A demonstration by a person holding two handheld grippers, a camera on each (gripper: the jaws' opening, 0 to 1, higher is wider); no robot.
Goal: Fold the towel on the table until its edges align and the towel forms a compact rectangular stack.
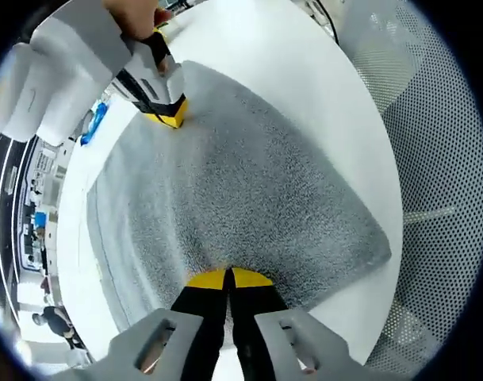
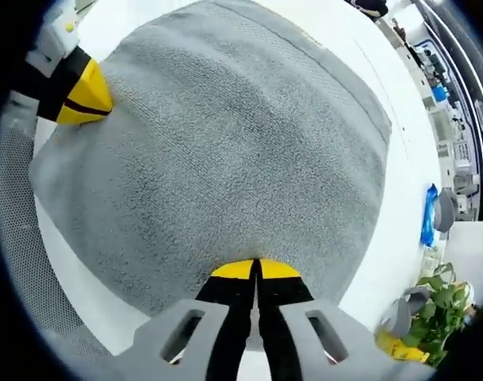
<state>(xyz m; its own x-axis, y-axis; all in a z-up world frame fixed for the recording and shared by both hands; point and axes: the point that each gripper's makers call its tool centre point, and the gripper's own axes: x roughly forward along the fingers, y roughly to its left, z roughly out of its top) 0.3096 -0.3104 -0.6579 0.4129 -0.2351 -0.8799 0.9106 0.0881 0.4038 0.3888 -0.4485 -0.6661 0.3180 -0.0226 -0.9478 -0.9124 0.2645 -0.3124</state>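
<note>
A grey towel [image 1: 249, 190] lies folded on the white table [image 1: 273, 48]. My left gripper [image 1: 228, 278] is shut on the towel's near edge, yellow tips pressed together. In the left gripper view the right gripper [image 1: 168, 111] sits at the towel's far corner, held by a person's hand. In the right gripper view the towel [image 2: 225, 151] spreads ahead and my right gripper [image 2: 255, 270] is shut on its near edge. The left gripper [image 2: 81, 99] shows at the towel's upper-left corner.
A perforated metal surface [image 1: 439, 159] borders the table beside the towel. A blue object [image 2: 428, 214] and a potted green plant [image 2: 435, 305] lie past the table's far side. Shelves and equipment [image 1: 35, 206] stand in the background.
</note>
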